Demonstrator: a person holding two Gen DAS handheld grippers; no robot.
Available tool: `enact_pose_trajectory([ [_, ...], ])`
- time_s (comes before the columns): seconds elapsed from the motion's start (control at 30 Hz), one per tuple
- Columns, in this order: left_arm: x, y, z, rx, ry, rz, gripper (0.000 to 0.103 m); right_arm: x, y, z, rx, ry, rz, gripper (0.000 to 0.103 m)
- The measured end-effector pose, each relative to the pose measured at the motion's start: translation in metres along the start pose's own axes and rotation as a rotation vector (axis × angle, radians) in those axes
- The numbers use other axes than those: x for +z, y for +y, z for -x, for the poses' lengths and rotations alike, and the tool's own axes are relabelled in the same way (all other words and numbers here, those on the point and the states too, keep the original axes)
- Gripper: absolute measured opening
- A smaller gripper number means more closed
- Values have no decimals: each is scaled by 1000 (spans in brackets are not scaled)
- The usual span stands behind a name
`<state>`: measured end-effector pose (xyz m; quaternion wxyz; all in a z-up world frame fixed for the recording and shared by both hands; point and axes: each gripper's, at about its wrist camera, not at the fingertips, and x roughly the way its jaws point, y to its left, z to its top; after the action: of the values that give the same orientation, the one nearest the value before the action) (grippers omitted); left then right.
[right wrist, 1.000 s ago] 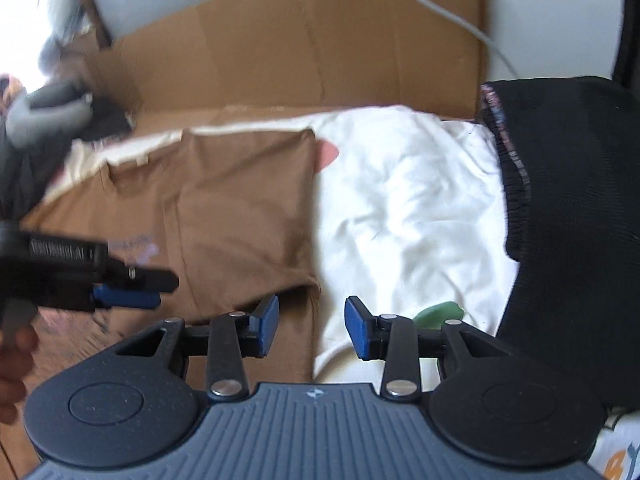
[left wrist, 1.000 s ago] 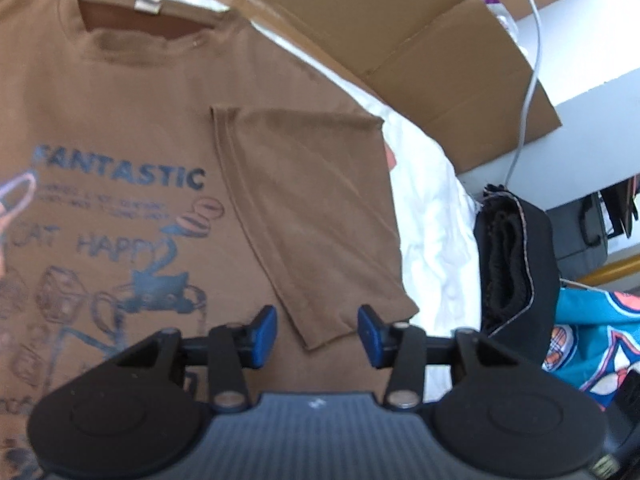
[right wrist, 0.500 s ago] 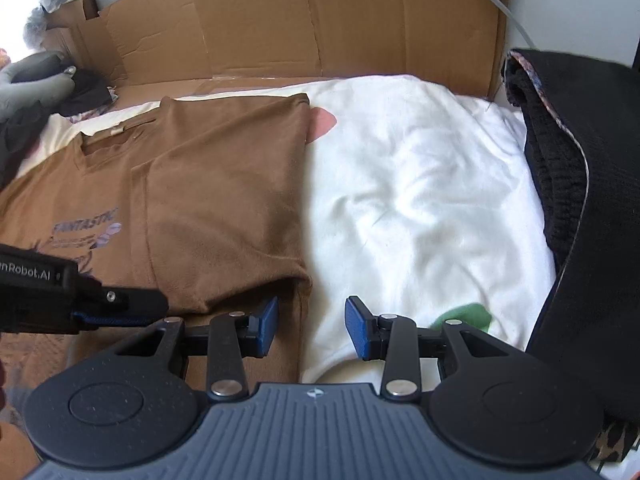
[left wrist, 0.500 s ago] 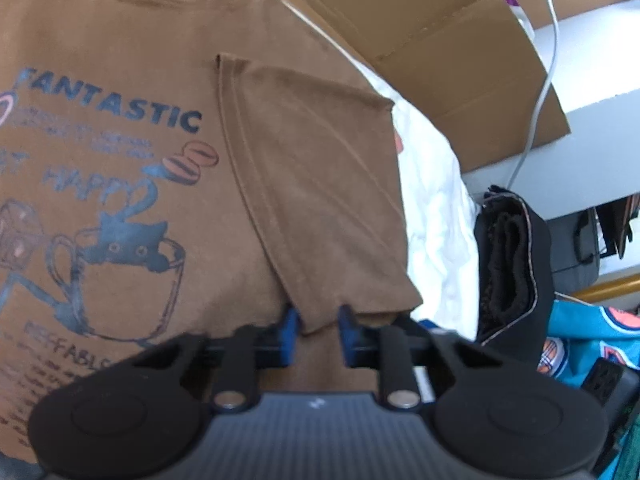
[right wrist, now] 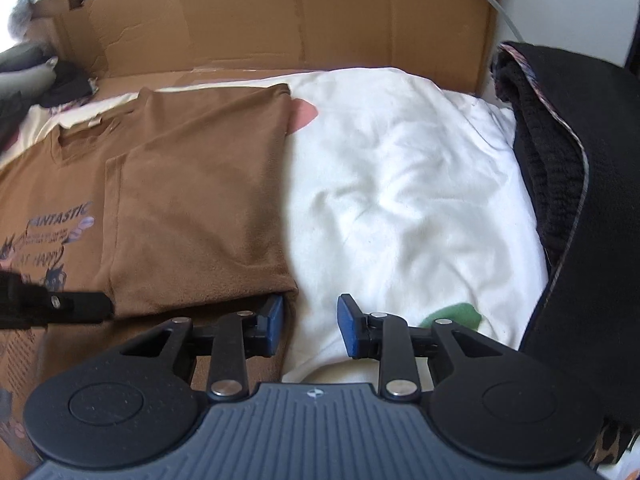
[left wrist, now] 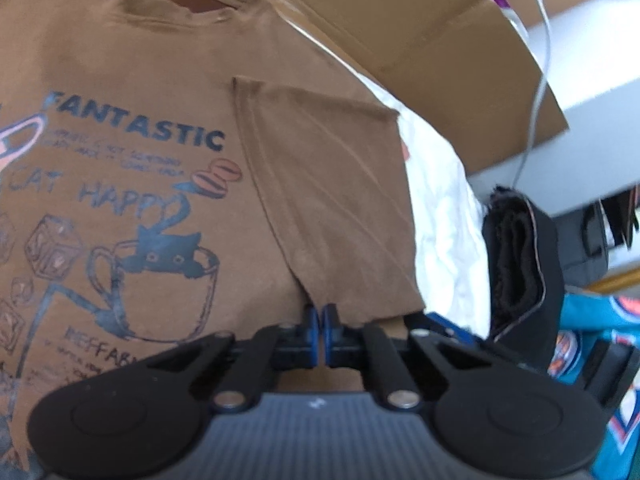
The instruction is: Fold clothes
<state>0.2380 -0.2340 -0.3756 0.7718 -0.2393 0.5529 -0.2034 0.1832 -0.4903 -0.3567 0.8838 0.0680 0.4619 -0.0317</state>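
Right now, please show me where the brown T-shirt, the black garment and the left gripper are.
brown T-shirt (left wrist: 132, 136): left wrist view, printed chest.
black garment (right wrist: 592, 208): right wrist view, smooth outer side.
left gripper (left wrist: 321, 322): left wrist view, between the shut fingertips.

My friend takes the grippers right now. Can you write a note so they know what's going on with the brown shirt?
Left gripper: fingers shut on the folded sleeve's lower corner.
Right gripper: fingers closing, not yet pinching; brown T-shirt's side edge lies between them.
T-shirt lies print-up on the white bedding; black clothes are piled to its right.
Done: one sleeve folded in.
Left: fold the sides in, then fold it in half.
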Motion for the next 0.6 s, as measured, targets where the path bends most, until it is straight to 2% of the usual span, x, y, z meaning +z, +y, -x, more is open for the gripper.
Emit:
enact_pose_trajectory([
  [0.23, -3, 3, 9, 23, 27, -27, 2, -5, -9, 16, 22, -10, -60, 36],
  [0.37, 4, -10, 28, 9, -39, -122, 2, -5, -4, 41, 90, -93, -16, 36],
  [0.47, 18, -22, 24, 0, -70, -200, 2, 3, 3, 43, 119, -110, -10, 30],
  [0.6, 36, -34, 9, -2, -82, -250, 3, 13, 12, 29, 129, -100, 2, 22],
])
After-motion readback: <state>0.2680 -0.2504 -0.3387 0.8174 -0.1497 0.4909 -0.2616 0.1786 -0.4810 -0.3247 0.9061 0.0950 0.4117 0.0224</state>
